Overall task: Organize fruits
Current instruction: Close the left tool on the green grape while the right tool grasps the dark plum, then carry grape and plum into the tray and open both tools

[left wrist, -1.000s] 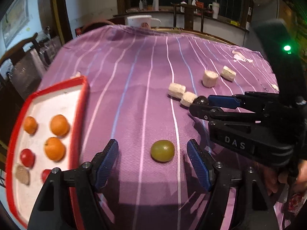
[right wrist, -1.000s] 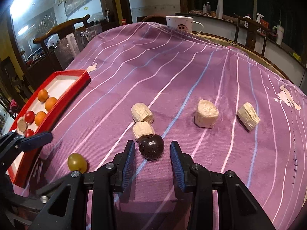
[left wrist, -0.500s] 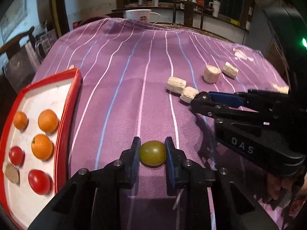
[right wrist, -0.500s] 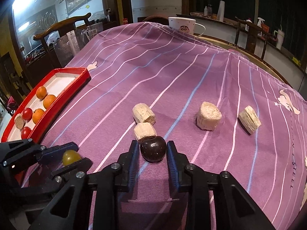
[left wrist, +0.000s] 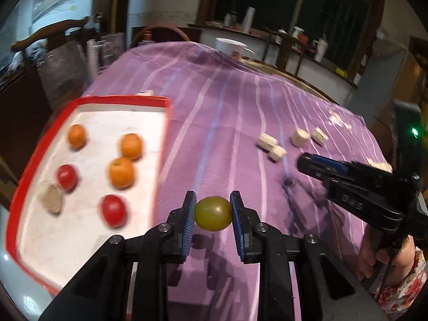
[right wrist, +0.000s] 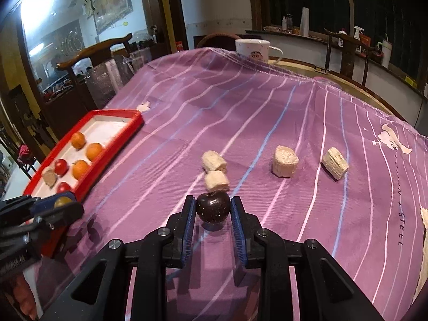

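- left gripper [left wrist: 213, 211]: blue pads clamped on the green grape [left wrist: 213, 213], one pad each side, grape lifted clear of the purple striped tablecloth [left wrist: 227, 112]
- right gripper [right wrist: 213, 208]: pads clamped on the dark plum [right wrist: 213, 206], stem dimple up; plum sits just at 6 o'clock of the nearer pale chunk [right wrist: 216, 181]
- red tray [left wrist: 125, 99] at 9–10 o'clock of the left gripper, white inside; holds three oranges [left wrist: 121, 172], two red tomatoes [left wrist: 113, 210], one brownish piece [left wrist: 52, 199] at its left side
- left wrist view blurred, tray contents smeared
- four pale chunks on the cloth: two touching at 12 o'clock of the plum, two more [right wrist: 285, 161] well apart at 1–2 o'clock
- white mug [right wrist: 252, 49] at far table edge, 12 o'clock, handle to the right
- right gripper seen from the left wrist at 3 o'clock; person's hand [left wrist: 385, 262] on its grip, floral sleeve below
- left gripper with the grape shows at 9 o'clock in the right wrist view, near tray's near end
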The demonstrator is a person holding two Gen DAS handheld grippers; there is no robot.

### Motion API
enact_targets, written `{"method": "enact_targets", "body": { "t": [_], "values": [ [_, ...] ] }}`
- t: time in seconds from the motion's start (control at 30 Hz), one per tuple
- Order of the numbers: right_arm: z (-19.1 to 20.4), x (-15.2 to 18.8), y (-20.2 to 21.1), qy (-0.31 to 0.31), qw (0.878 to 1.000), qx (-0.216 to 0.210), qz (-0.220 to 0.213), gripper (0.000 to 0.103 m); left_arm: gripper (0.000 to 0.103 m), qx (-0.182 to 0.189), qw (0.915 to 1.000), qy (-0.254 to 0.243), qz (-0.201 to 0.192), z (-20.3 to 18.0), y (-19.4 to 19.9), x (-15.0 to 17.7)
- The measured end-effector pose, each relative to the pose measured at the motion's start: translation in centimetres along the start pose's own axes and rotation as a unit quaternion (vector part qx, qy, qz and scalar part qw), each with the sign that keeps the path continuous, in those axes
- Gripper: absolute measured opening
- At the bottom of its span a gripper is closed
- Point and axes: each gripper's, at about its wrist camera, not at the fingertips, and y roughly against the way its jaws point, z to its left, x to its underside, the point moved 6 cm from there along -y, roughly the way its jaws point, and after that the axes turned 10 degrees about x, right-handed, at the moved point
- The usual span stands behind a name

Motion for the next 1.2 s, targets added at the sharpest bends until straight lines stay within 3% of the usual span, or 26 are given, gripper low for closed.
{"method": "enact_targets", "body": {
  "t": [0.27,0.57,0.83,1.03,1.2],
  "values": [
    [5.4,-0.9,3.7,0.018,0.998,-0.052,-0.027,0.029,0.025,-0.067,0.9943,0.073,-0.039,7.4,4.7,0.4],
    [13.9,-0.6,3.7,0.064,0.992,-0.112,-0.012,0.029,0.025,-0.123,0.9842,0.117,-0.05,12.8,6.3,1.8],
    [20.3,1.0,1.9,0.114,0.983,-0.141,0.015,0.03,0.025,-0.123,0.9811,0.142,-0.047,15.0,6.1,2.6],
    [22.4,2.2,0.5,0.136,0.979,-0.147,0.03,0.03,0.027,-0.13,0.9771,0.159,-0.056,16.3,6.7,2.8],
    [22.6,2.4,-0.4,0.124,0.98,-0.151,0.043,0.031,0.046,-0.131,0.9743,0.169,-0.072,16.9,7.7,2.7]
  ]
}}
